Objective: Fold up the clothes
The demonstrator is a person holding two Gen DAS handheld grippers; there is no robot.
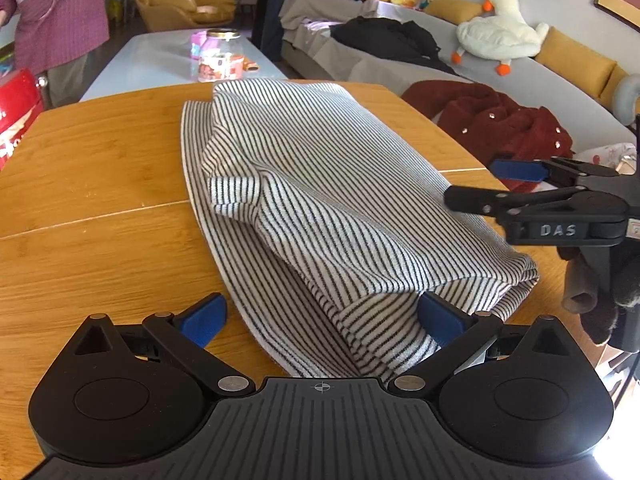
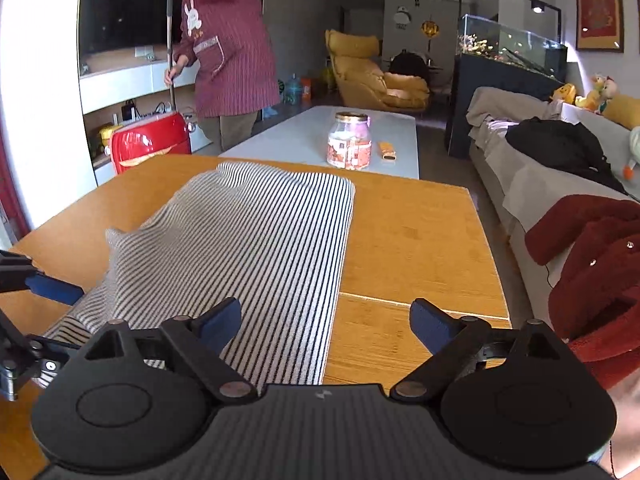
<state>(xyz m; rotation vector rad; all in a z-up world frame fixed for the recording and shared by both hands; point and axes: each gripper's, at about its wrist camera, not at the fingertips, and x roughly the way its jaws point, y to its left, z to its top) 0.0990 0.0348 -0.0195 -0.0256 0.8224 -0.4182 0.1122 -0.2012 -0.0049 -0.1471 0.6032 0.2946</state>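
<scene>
Two grippers, both w/ jaws spread wide and nothing clamped. Left wrist view first: the left gripper (image 1: 322, 316) sits low at the near edge of the wooden table (image 1: 100, 168), its blue pads either side of the near end of the striped garment (image 1: 320, 184); right pad touches or is tucked against the cloth, left pad is over bare wood. Garment is folded into a long strip running near to far down the middle of the table, w/ a loose flap bunched on its left side. The right gripper (image 1: 486, 184) comes in from the right edge, fingers apart, near the garment's right side; can't tell if it's touching. Red coat (image 1: 492, 120) lies on the grey sofa (image 1: 560, 76) at right.

Right wrist view: jaws wide, left pad over the garment's near right edge, right pad over bare table. Glass jar (image 2: 349, 141) on the white table (image 2: 304, 132) beyond. A person (image 2: 224, 40) w/ a mop stands far left
</scene>
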